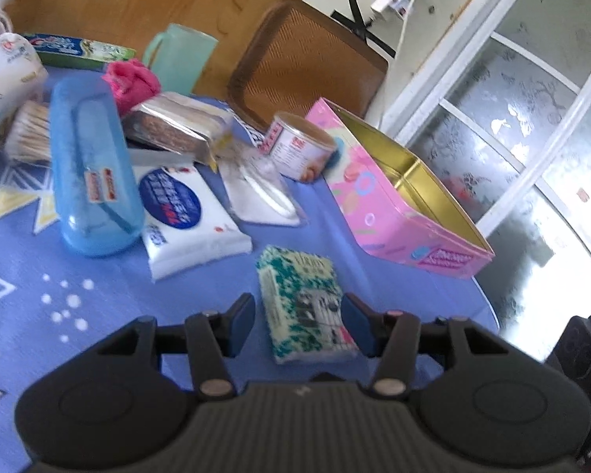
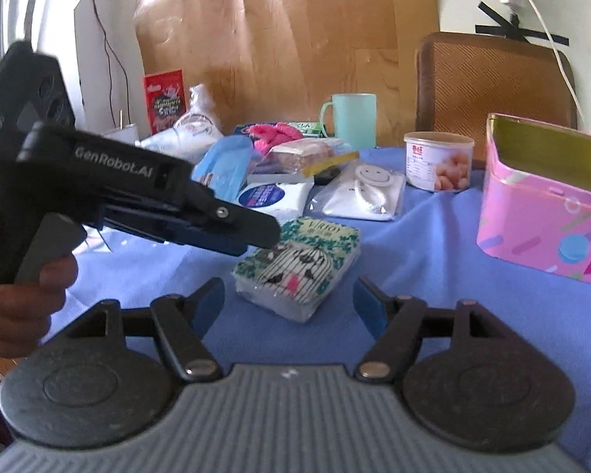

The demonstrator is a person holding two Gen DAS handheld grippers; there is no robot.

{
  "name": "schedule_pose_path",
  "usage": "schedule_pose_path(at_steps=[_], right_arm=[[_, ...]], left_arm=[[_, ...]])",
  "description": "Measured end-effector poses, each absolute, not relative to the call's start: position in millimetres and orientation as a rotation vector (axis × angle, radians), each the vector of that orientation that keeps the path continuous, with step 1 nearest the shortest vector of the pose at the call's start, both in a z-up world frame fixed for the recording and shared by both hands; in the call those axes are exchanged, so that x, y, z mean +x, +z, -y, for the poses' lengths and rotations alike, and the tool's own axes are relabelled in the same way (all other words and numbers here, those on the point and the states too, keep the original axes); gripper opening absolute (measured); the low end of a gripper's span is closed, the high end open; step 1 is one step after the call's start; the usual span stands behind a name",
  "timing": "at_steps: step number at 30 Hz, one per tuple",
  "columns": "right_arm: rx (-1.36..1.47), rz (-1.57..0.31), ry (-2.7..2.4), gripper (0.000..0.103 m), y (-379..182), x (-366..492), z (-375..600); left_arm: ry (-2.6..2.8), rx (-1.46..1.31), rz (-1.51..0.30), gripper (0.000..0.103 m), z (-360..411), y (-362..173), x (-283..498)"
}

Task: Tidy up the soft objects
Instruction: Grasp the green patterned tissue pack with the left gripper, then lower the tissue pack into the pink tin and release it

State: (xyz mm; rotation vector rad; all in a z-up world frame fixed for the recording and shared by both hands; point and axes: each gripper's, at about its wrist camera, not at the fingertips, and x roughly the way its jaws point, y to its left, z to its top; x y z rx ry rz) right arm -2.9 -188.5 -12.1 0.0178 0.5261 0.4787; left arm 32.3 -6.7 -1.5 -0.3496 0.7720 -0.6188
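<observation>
A green-and-white tissue pack lies flat on the blue tablecloth. My left gripper is open, its fingers on either side of the pack's near end; I cannot tell if they touch it. In the right wrist view the left gripper reaches in from the left, its tips at the pack's far left edge. My right gripper is open and empty, just in front of the pack. An open pink tin box stands to the right, its gold inside bare. A pink cloth lies further back.
A white wipes pack, blue plastic case, bagged white item, wrapped bread, round can, mint mug, toothpaste box and cotton swabs crowd the table. A brown chair stands behind.
</observation>
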Motion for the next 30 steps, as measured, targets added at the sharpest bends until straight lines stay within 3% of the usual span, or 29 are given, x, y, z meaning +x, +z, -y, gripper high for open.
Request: schedule_pose_path(at_steps=[5, 8, 12, 22, 30], right_arm=[[0.007, -0.527, 0.466, 0.073, -19, -1, 185], [-0.013, -0.509, 0.441, 0.051, -18, -2, 183], [0.002, -0.471, 0.431, 0.046, -15, -9, 193], [-0.021, -0.233, 0.144, 0.045, 23, -17, 247], [0.006, -0.236, -0.145, 0.047, 27, 34, 323]], left_arm=[[-0.625, -0.352, -0.812, 0.044, 14, -9, 32], [-0.627, -0.333, -0.816, 0.037, 22, -10, 31], [-0.646, -0.285, -0.778, 0.037, 33, 0, 25], [-0.819, -0.124, -0.608, 0.037, 120, 63, 50], [-0.830, -0.019, -0.559, 0.044, 235, 72, 91]])
